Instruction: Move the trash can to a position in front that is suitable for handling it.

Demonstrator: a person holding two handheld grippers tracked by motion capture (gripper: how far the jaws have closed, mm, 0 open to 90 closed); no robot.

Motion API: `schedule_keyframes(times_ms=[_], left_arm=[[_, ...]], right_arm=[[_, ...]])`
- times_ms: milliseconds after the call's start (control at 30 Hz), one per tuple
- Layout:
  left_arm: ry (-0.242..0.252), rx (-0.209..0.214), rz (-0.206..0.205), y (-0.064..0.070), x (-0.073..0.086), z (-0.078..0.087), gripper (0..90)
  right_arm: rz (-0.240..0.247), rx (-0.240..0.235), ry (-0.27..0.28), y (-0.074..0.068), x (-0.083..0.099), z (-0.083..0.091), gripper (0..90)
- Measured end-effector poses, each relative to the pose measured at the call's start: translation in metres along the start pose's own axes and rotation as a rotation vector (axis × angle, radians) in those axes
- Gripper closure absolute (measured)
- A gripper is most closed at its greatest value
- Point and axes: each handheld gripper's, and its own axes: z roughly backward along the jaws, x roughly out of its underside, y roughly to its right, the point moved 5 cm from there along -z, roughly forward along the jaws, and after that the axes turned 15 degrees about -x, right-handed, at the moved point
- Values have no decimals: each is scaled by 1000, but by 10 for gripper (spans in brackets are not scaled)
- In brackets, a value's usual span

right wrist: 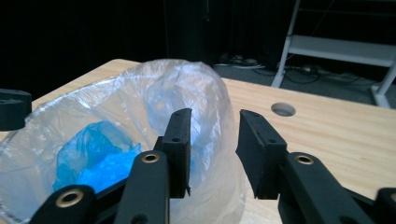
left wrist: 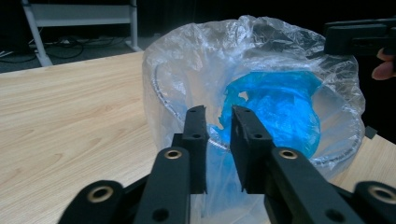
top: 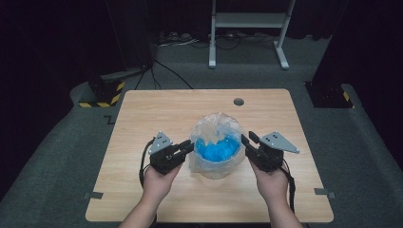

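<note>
At the middle of the tabletop (top: 157, 111), slightly toward the near edge: round bin (top: 216, 166) lined with a clear plastic bag (top: 216, 126), crumpled blue bag (top: 218, 149) inside. Left gripper (top: 189, 147) is at the bin's left side, fingers (left wrist: 196, 135) nearly closed with a narrow gap, clear film sitting in that gap; can't tell if it's actually pinched. Right gripper (top: 245, 139) is at the bin's right rim, fingers (right wrist: 180, 140) open, one finger over the liner's edge, the other outside it. Liner bunches up high at the far side
</note>
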Motion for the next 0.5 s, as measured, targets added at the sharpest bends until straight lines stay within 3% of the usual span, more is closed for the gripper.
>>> schedule_keyframes(times_ms=[233, 267, 300, 500], left_arm=[[5, -31, -16, 3, 0, 1, 799], [15, -33, -9, 3, 0, 1, 802], [20, -35, -7, 3, 0, 2, 900], [37, -38, 4, 2, 0, 2, 899]], right_arm=[[-13, -6, -37, -1, 11, -9, 809], [4, 7, -26, -3, 10, -8, 876], [10, 12, -18, -4, 9, -7, 895], [23, 17, -3, -5, 8, -6, 899]])
